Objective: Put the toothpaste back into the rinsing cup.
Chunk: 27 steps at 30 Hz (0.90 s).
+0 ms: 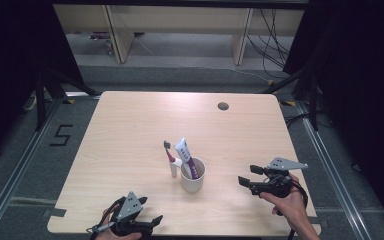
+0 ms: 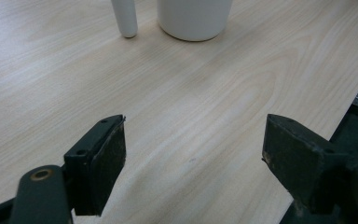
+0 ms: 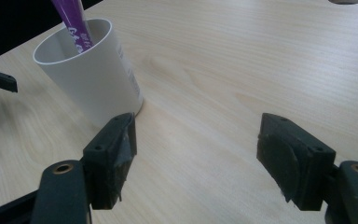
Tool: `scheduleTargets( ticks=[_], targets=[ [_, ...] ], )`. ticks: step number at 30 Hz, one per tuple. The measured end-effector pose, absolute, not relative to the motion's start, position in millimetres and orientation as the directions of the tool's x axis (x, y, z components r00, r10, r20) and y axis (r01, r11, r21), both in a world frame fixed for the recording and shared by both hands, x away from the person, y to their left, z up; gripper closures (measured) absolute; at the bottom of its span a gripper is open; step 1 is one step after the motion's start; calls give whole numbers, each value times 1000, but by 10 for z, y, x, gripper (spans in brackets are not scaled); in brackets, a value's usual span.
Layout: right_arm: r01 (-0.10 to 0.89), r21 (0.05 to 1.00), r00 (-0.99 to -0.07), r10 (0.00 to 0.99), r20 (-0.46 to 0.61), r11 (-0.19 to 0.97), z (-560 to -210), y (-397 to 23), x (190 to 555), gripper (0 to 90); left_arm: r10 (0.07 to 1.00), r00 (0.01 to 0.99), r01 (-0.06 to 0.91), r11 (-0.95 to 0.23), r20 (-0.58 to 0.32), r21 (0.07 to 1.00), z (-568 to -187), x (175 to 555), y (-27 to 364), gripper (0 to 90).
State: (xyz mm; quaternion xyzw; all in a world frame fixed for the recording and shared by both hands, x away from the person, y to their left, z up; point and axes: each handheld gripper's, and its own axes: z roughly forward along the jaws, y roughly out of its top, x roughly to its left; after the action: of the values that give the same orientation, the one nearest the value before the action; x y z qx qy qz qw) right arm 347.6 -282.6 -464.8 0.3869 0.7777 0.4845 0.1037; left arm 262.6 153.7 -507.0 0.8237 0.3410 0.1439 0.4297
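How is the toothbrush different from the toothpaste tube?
The toothbrush stands upright on the table beside the white cup, while the toothpaste tube sits inside the cup, leaning.
The toothbrush is thin, with a small dark head on top; the toothpaste tube is wide and flat at its top.
The toothbrush has a white base and a reddish neck; the toothpaste tube is white and purple.
Both point upward, and both are close together by the cup.

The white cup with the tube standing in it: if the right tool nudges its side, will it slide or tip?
The white cup looks like thin, light plastic, so it would probably slide easily on the smooth wooden table. The toothpaste tube leans out well above the rim, which likely raises the balance point; a high push might tip it. The right tool, open beside it, touches nothing.
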Motion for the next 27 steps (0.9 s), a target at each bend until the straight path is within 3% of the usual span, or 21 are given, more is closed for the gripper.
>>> scheduleTargets(
  ticks=[11,12,13,14,15,17,27],
  targets=[
    [533,819,-650,723,236,211,-4692,-2903,3336,255,685,728,435,-417,-39,798,-5069,2630,1541,213],
    [507,830,-658,727,196,235,-4690,-2929,3341,246,682,730,432,-422,-34,797,-5067,2632,1546,213],
    [542,810,-642,733,227,224,-4679,-2925,3307,245,683,730,432,-420,-36,798,-5068,2632,1546,213],
    [499,833,-658,730,184,240,-4692,-2944,3321,243,685,727,435,-410,-44,802,-5071,2630,1540,213],
    [526,821,-646,732,218,220,-4694,-2931,3293,232,690,721,443,-388,-63,808,-5078,2623,1525,213],
    [509,824,-650,739,179,249,-4701,-2958,3284,217,684,728,439,-407,-51,801,-5073,2627,1536,213],
    [532,809,-632,752,184,249,-4734,-3010,3164,190,690,721,441,-390,-60,808,-5077,2625,1529,213]
  ],
)
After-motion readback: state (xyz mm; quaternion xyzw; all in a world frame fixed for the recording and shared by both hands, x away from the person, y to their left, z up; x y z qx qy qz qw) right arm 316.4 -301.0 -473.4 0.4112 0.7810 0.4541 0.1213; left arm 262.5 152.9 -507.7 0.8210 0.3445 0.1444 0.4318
